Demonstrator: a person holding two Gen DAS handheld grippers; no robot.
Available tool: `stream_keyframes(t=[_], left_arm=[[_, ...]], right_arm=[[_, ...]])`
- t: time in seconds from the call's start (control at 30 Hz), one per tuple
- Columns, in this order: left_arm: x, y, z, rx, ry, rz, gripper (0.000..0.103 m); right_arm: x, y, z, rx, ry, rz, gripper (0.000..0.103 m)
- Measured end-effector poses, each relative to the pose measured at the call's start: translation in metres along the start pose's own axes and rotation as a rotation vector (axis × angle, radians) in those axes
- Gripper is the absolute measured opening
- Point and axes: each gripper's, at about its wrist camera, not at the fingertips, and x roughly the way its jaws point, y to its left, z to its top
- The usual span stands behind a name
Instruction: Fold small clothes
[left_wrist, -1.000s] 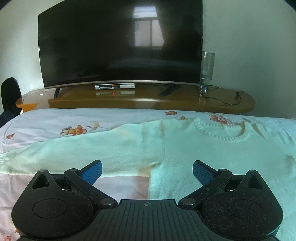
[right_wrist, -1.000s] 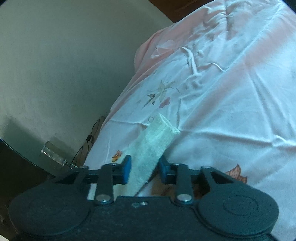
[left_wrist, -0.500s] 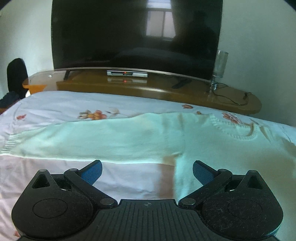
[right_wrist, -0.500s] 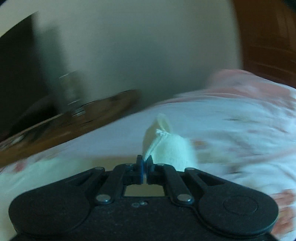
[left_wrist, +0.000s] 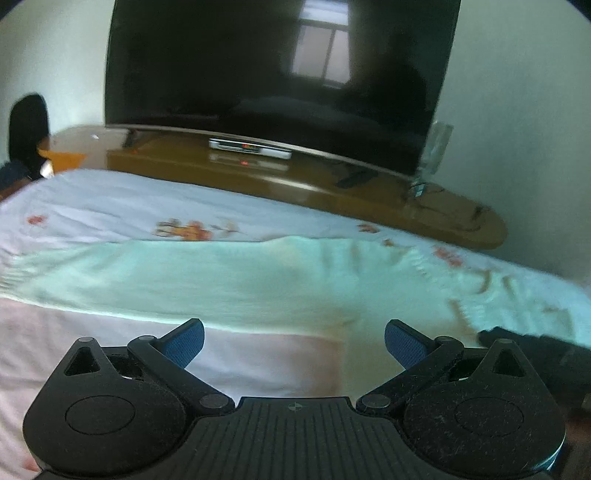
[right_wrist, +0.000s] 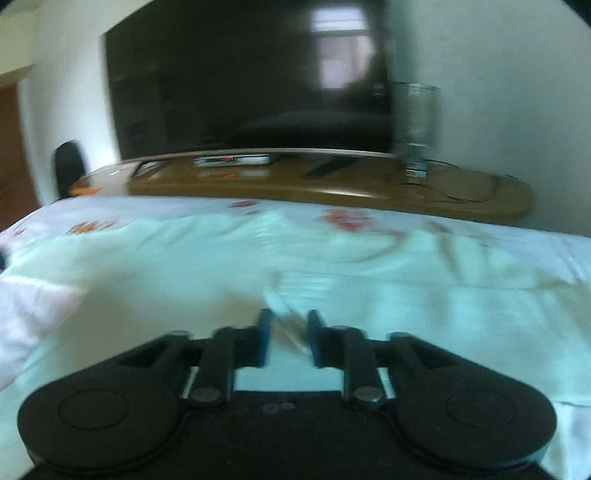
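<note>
The pale mint knitted sweater (left_wrist: 229, 280) lies spread flat across the bed (left_wrist: 92, 206), its long sleeve stretched toward the bed's left edge and its body toward the right, under the foot end where the TV stand (left_wrist: 295, 184) and television (left_wrist: 266, 74) sit. The right gripper (right_wrist: 287, 332) hovers over the sweater's body with its jaws opening; a blurred fold of knit, apparently the other sleeve's cuff (right_wrist: 286, 325), sits between them, and the blur hides whether the pads touch it. The left gripper (left_wrist: 293, 341) is spread wide and empty, poised just above the near edge of the sweater near the armpit.

The step in hand looks like laying the right sleeve across the chest. To do it well, the cuff should drop clear of the pads before the hand draws away, so the knit does not drag and rumple. The left gripper would best take the outstretched sleeve near its cuff and carry it flat across.
</note>
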Motion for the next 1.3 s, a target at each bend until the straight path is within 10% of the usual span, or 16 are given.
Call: stream_keyframes(t=[0.1,0.2,0.33,0.57,0.63,1.3], left_arm=[[0.016,-0.028,0.000,-0.030,0.017,-0.117,0.100],[0.045,-0.067,-0.001,-0.073,0.096,-0.269,0.062],[0.092,-0.115,-0.008,-0.153,0.254,-0.378,0.062],[0.133,-0.141,-0.022,-0.310,0.335,-0.364,0.032],[0.140,-0.145,-0.020,-0.309,0.341,-0.344,0.003],[0.116,-0.043,0.016,-0.161,0.209,-0.202,0.003]], right_arm=[[-0.027,0.001,-0.001,0.013,-0.094,-0.036,0.026],[-0.058,-0.025,-0.012,0.103,-0.123,-0.118,0.027],[-0.085,-0.047,-0.028,0.178,-0.115,-0.188,0.027],[-0.103,-0.080,-0.046,0.298,-0.135,-0.245,0.027],[-0.108,-0.088,-0.050,0.346,-0.140,-0.256,0.027],[-0.072,-0.124,-0.049,0.424,-0.013,-0.279,0.028]])
